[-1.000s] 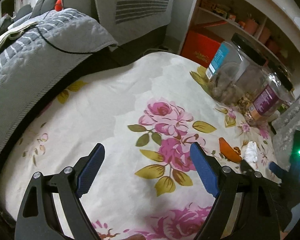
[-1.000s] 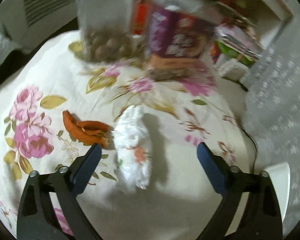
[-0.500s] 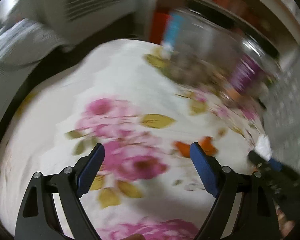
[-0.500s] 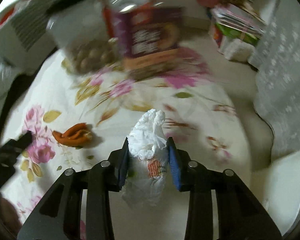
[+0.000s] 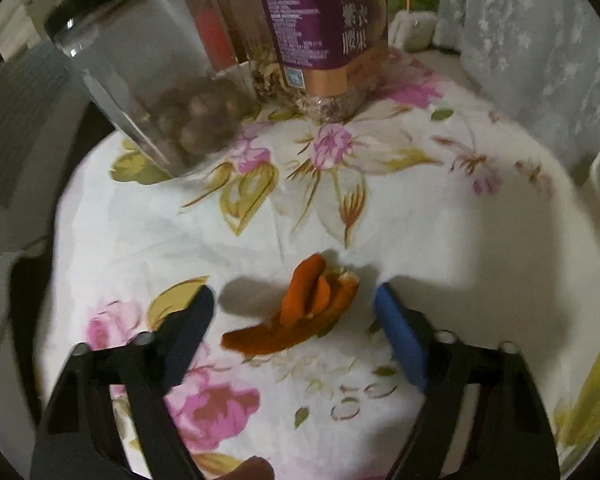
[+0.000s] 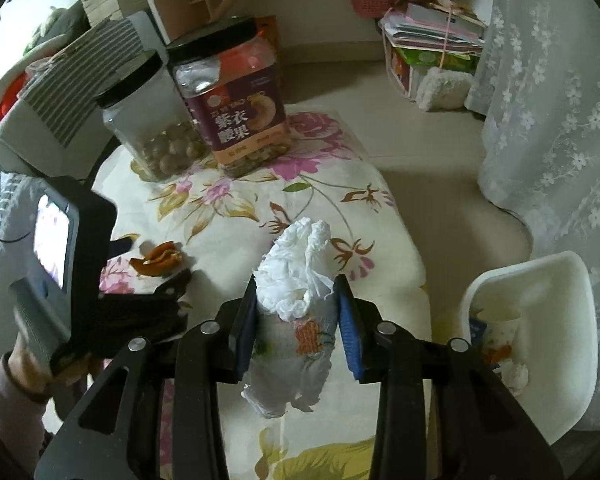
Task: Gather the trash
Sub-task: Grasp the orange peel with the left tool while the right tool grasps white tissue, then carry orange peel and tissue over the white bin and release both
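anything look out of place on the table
Yes: an orange peel lies loose on the flowered tablecloth, between the open jaws of the left gripper. The nut jars stand upright. The right gripper already pinches a crumpled tissue.

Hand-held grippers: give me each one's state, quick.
Left hand-held gripper: open, straddling the orange peel.
Right hand-held gripper: closed on the crumpled tissue.
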A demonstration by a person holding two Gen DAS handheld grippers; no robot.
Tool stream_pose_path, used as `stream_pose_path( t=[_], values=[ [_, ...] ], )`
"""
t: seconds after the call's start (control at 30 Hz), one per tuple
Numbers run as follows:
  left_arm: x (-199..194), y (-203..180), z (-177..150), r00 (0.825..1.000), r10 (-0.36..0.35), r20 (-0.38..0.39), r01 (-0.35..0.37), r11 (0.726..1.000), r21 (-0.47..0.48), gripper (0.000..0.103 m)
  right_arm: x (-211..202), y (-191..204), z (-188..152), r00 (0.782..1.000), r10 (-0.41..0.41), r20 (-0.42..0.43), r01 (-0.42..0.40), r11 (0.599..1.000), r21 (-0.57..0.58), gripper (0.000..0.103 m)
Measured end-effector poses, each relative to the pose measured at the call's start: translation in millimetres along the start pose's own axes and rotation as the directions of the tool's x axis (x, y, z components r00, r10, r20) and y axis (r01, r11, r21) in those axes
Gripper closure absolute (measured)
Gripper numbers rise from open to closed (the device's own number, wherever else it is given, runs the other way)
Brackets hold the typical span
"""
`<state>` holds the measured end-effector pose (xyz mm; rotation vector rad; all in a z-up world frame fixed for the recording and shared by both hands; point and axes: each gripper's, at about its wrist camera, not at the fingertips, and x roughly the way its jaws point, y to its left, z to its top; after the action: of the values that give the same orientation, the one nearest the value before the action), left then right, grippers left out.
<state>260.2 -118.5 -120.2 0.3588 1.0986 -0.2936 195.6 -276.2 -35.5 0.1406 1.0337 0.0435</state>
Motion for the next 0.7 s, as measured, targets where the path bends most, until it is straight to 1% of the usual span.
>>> stream_pose_path(
  t=[0.03,0.1,0.17,0.23,0.27,0.37,0.4,0.43,0.47,0.5,0.53,0.57,0.6,0.63,0.67,0.7],
  values=[
    [0.3,3.2,0.9,1.0,-0.013,-0.002,0.013,1.0,-0.013,0.041,-0.3,3.3,0.2,1.0,0.002,0.005,-0.002,1.0,-0.008,0.068],
    [0.7,11.0,3.8,1.0,-0.005,-0.007,0.004,0.999,-0.042,0.066,-2.3,9.4,0.0,1.0,0.002,0.012,-0.002,1.0,-0.022,0.068],
    [0.3,18.8,2.5,1.0,0.008,-0.009,-0.008,0.998,-0.069,0.076,-4.3,13.3,-0.4,1.0,0.009,0.014,-0.009,1.0,-0.027,0.068],
    [-2.4,31.3,-1.3,1.0,0.018,-0.008,-0.019,0.992,-0.124,0.078,-6.3,17.4,-0.8,1.0,0.014,0.019,-0.013,1.0,-0.027,0.068],
    [-4.1,42.4,-6.0,1.0,0.03,-0.007,-0.031,0.985,-0.167,0.079,-8.6,19.5,-1.1,1.0,0.013,0.027,-0.013,0.999,-0.029,0.068],
    [-11.0,78.3,-23.4,0.997,0.074,-0.021,-0.077,0.951,-0.298,0.079,-17.1,27.8,-2.6,0.998,0.017,0.052,-0.015,0.999,-0.034,0.068],
    [-13.9,89.6,-30.0,0.995,0.092,-0.029,-0.096,0.936,-0.338,0.079,-21.9,34.5,-3.3,0.998,0.02,0.067,-0.017,0.999,-0.044,0.068],
    [-17.6,102.1,-37.6,0.994,0.107,-0.036,-0.113,0.917,-0.382,0.079,-25.9,40.1,-4.0,0.997,0.024,0.08,-0.02,0.998,-0.051,0.068],
    [-24.8,121.8,-50.2,0.992,0.119,-0.044,-0.126,0.882,-0.453,0.079,-29.9,45.8,-5.3,0.995,0.029,0.094,-0.024,0.998,-0.058,0.068],
    [-29.3,132.4,-57.2,0.991,0.124,-0.047,-0.131,0.861,-0.492,0.079,-34.1,51.2,-7.0,0.994,0.035,0.108,-0.028,0.998,-0.064,0.068],
    [-39.5,149.0,-69.8,0.989,0.137,-0.05,-0.142,0.821,-0.553,0.079,-38.5,57.1,-8.9,0.992,0.038,0.123,-0.03,0.997,-0.07,0.068],
    [-47.9,158.5,-78.2,0.987,0.151,-0.048,-0.15,0.794,-0.588,0.079,-42.9,63.3,-11.3,0.989,0.04,0.14,-0.03,0.997,-0.078,0.068],
    [-61.2,169.4,-88.8,0.984,0.173,-0.039,-0.159,0.761,-0.629,0.079,-48.9,71.1,-14.1,0.986,0.041,0.163,-0.027,0.996,-0.088,0.068],
    [-72.4,177.5,-96.4,0.981,0.192,-0.028,-0.163,0.739,-0.654,0.079,-54.8,77.8,-16.6,0.982,0.04,0.185,-0.022,0.995,-0.098,0.068],
    [-90.3,184.7,-106.8,0.974,0.227,-0.012,-0.173,0.707,-0.686,0.079,-60.2,83.9,-19.4,0.978,0.039,0.206,-0.018,0.994,-0.106,0.068],
    [-107.2,189.5,-114.5,0.965,0.262,0.003,-0.183,0.682,-0.709,0.079,-66.5,91.0,-22.8,0.972,0.037,0.232,-0.011,0.993,-0.116,0.068]
  ],
)
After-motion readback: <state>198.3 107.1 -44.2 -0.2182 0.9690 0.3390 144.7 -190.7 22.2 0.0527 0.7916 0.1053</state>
